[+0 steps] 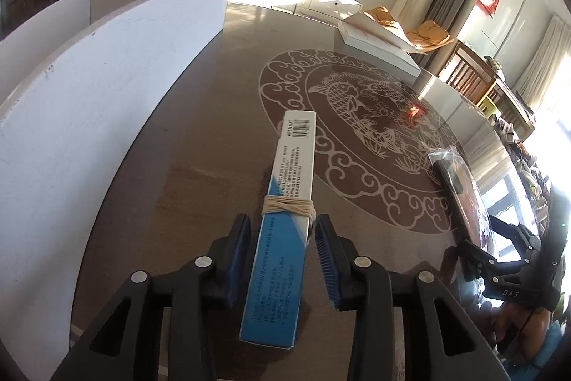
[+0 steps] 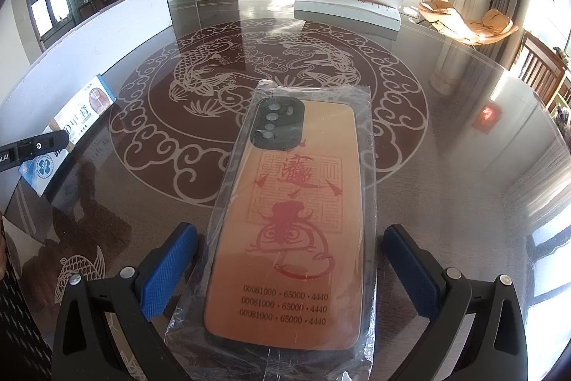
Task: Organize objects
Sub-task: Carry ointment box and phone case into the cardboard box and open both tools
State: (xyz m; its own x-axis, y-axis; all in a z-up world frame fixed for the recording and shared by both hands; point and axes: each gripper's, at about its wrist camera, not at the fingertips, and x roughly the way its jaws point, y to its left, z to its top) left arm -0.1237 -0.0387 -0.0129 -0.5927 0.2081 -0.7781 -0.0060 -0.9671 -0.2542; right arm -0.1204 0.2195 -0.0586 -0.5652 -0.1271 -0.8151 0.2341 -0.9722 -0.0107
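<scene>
A long blue-and-white carton [image 1: 285,220], bound with a tan rubber band [image 1: 288,205], lies on the glossy brown counter [image 1: 185,174] between the left gripper [image 1: 280,259]'s blue-padded fingers [image 1: 237,259]; the pads sit slightly apart from its sides, gripping nothing; a white board [image 1: 107,77] stands along the counter's left edge; the right gripper [image 2: 289,270] hovers with fingers [image 2: 167,274] spread wide around an orange phone case in clear plastic wrap [image 2: 289,220], not touching it; a flat white box [image 2: 346,9] rests at the far edge.
</scene>
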